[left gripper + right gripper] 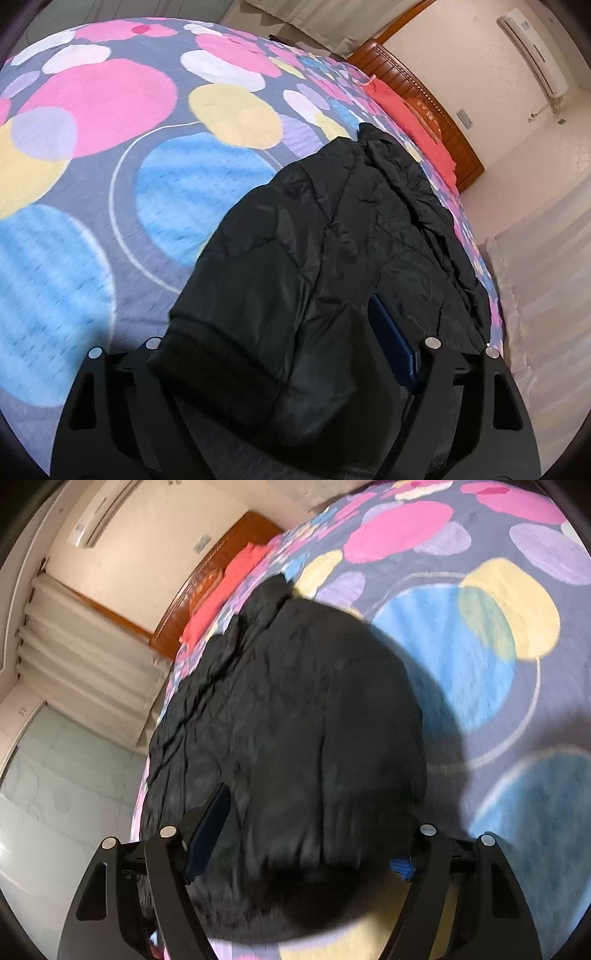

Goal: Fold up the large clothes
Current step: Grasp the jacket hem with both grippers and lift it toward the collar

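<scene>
L gripper (291,373) spread w/ jacket (332,236) hem draped between fingers; R gripper (306,853) same. Risk: unpinched, slick fabric slips off, fold collapses on bed (110,147).

Bed (110,184) (480,701) with dotted multicolour bedspread fills space ahead of fingers. Black padded jacket (332,240) (295,720) lies flat on it, reaching between fingertips. Red pillow (406,110) (221,602) far beyond, touching wooden headboard (424,88) (229,542).

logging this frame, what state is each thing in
jacket: partly folded, lying on bed, near its edge
left hand-held gripper: open, jacket cuff between fingers
right hand-held gripper: open, jacket between fingers
bed: covered by dotted sheet
air conditioner: wall-mounted
</scene>
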### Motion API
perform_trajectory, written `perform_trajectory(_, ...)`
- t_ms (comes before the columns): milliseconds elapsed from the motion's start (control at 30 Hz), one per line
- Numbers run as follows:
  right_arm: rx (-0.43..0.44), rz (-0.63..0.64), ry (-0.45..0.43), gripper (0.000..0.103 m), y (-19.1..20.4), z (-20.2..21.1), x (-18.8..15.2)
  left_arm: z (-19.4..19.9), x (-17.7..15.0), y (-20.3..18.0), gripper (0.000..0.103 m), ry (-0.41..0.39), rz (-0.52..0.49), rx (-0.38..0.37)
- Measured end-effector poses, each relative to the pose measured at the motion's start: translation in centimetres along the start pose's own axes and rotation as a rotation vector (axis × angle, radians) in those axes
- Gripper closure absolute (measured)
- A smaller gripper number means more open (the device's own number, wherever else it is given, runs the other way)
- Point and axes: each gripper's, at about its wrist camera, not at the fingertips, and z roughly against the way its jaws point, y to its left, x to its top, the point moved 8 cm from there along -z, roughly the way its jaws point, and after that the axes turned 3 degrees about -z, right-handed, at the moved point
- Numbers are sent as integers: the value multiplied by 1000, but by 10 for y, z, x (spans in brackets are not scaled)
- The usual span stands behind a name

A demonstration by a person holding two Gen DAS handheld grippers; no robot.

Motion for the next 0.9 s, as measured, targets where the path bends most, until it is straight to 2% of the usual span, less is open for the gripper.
perform_trajectory(67,-35,-12,-14,50,-4,-2,3,3,1,3,39,-3,14,0)
perform_trajectory(100,-35,-16,-13,55,-3,-2,3,4,0,7,49,-2,18,6)
perform_trajectory(133,-29,-10,2,64,-3,-2,1,5,-1,11,57,-1,22,6)
perform_trajectory(200,-30,3,17,68,-4,-2,-3,7,-3,14,62,0,34,-5)
perform_trajectory(267,-22,0,21,73,-5,-3,-2,6,-2,11,63,4,20,-4)
perform_trajectory(300,-11,-9,25,74,-5,-3,-2,4,-2,8,63,9,10,-9)
perform_trajectory(367,16,-16,34,77,-3,-3,-2,-3,-4,-3,57,50,-36,-47)
perform_trajectory(467,41,-9,37,79,2,1,-2,1,-5,-8,56,44,-59,-61)
perform_trajectory(533,72,-13,40,80,5,6,-3,5,-5,-6,74,41,-53,-69)
perform_trajectory(633,117,-8,49,80,11,17,-4,18,-2,-4,85,33,-46,-112)
perform_trajectory(900,187,19,75,80,22,51,-23,72,1,-14,89,-7,-52,-215)
